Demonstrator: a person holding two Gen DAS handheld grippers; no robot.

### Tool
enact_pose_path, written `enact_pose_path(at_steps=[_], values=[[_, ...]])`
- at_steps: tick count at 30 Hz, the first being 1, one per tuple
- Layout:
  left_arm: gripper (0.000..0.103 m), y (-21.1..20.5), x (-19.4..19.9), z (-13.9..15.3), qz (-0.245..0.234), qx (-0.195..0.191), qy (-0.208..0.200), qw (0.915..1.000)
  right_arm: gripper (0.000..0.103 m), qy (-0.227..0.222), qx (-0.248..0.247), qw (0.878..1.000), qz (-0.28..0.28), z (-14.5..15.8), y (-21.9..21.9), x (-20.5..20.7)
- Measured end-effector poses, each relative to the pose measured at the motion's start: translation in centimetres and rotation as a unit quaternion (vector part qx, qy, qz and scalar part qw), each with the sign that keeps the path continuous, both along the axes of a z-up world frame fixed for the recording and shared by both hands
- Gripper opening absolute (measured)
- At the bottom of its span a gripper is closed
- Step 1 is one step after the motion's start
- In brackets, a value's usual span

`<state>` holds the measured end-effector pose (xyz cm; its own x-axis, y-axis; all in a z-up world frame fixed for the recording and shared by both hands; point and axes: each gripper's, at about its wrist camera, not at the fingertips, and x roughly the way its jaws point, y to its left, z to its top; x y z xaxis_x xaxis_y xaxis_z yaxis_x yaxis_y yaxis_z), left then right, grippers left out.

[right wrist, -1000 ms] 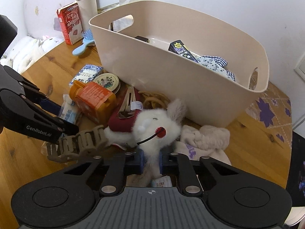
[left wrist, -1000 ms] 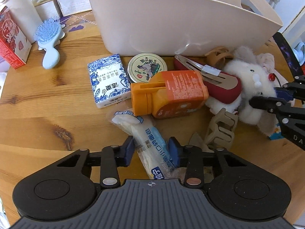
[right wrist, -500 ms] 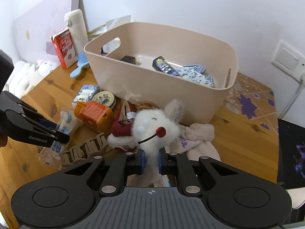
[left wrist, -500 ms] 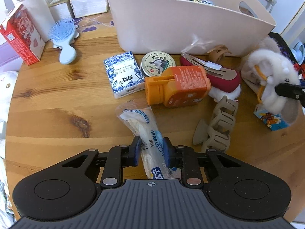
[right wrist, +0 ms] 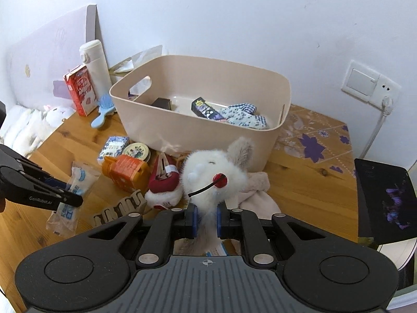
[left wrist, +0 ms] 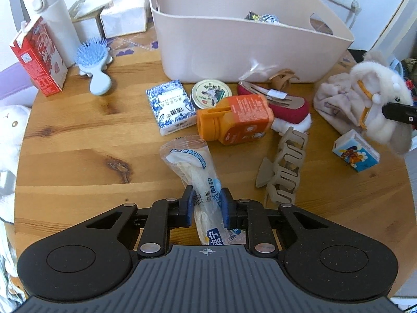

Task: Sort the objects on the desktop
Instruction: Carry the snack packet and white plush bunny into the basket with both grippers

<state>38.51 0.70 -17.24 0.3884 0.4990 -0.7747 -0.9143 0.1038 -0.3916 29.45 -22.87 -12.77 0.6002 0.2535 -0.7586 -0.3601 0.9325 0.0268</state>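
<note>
The left wrist camera is looking steeply down over its black gripper (left wrist: pixel 207 204) at the round wooden table (left wrist: pixel 78 156), sitting close. The right wrist camera is looking from further right and higher, facing the white wall (right wrist: pixel 234 26). Both are taking in the beige plastic tub (left wrist: pixel 234 44) and the orange plastic bottle (right wrist: pixel 125 173).

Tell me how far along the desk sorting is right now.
Done: the beige plastic bin holds a blue patterned cloth and small dark boxes.
In hand: the left gripper, jaws just closing, pinches the clear wrapped snack packet; the right gripper clamps the white plush rabbit.
Left: the orange bottle, round tin, beige claw clip and blue-white box.
</note>
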Motion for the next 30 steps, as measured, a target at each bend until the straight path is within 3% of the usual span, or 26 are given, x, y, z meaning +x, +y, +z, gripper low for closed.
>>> enact_pose_path(at_steps=[18, 30], values=[[0.02, 0.8, -4.1, 7.2, 0.07, 0.106, -0.018, 0.9918, 0.013, -0.059, 0.005, 0.998, -0.018, 4.3, -1.4, 1.0], [0.02, 8.1, -4.1, 11.5, 0.094, 0.154, 0.002, 0.9836, 0.013, -0.088, 0.005, 0.996, -0.012, 5.8, -1.2, 6.2]])
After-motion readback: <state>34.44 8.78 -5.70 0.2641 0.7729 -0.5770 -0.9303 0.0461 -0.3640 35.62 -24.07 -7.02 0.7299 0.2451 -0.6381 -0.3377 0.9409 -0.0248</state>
